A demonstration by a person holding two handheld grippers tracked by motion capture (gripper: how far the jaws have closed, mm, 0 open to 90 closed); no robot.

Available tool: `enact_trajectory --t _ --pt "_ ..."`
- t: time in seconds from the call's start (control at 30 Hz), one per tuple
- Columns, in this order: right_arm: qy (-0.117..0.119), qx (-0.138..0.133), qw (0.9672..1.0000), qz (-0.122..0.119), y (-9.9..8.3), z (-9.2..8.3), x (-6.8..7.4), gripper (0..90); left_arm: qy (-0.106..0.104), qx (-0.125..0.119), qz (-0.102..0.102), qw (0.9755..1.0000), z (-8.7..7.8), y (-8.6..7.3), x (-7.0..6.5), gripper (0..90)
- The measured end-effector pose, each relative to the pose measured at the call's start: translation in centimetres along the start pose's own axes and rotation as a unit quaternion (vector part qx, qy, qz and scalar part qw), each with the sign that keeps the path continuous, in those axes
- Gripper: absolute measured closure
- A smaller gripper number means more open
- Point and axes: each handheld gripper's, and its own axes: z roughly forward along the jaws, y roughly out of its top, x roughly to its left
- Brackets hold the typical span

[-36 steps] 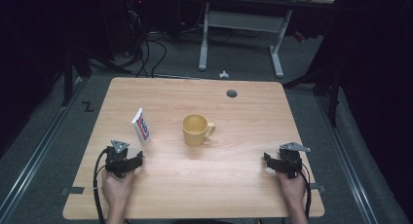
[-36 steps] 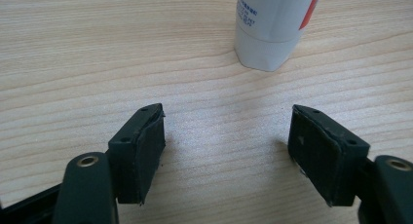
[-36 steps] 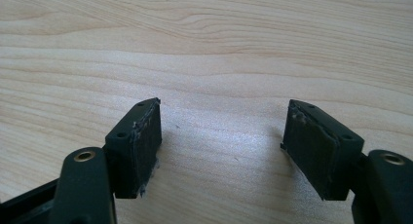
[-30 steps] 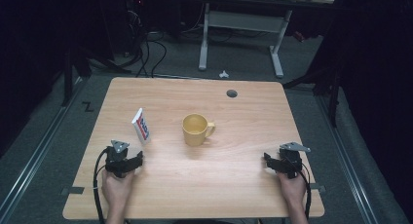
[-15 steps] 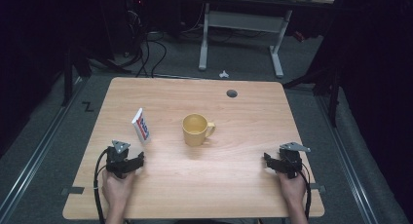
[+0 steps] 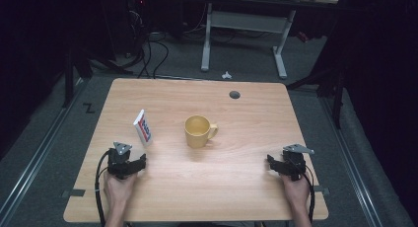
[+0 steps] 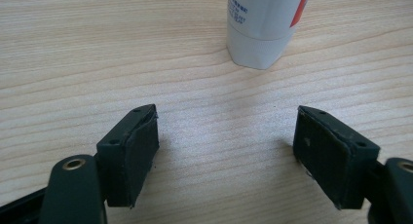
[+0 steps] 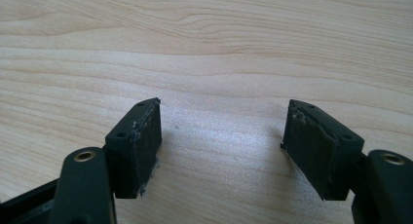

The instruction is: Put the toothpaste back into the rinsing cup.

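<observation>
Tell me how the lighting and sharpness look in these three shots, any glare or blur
High view: the table is lit while the room around it is dark, and the mug casts a soft shadow. Left gripper view: the white tube is cut off at the top edge. Right gripper view: a pale sheen lies on the wood between the jaws.

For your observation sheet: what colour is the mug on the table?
Yellow mug, clearest in the high view.

Your left gripper (image 6: pixel 139 163) and right gripper (image 6: pixel 270 161) are black, each topped by a grey three-cornered plate and trailing a black cable; their blocky jaws carry worn dark pads (image 7: pixel 141 153), small screw holes and brass-ringed pivots.
</observation>
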Motion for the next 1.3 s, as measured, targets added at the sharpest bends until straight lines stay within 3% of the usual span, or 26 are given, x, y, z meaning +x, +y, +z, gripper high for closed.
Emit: enact_trajectory --t 0.67,0.83,1.3 --pt "0.001 0.000 1.0000 -0.001 0.0 0.0 0.0 30.2 -0.010 -0.005 -0.003 0.9999 -0.9 -0.4 -1.0 25.1" --pt "0.001 0.001 1.0000 -0.001 0.0 0.0 0.0 30.2 -0.002 -0.018 0.012 0.9998 -1.3 -0.4 -1.6 27.5" --pt "0.001 0.001 1.0000 -0.001 0.0 0.0 0.0 30.2 -0.012 -0.020 0.014 0.9996 -1.9 0.4 -2.2 23.9"
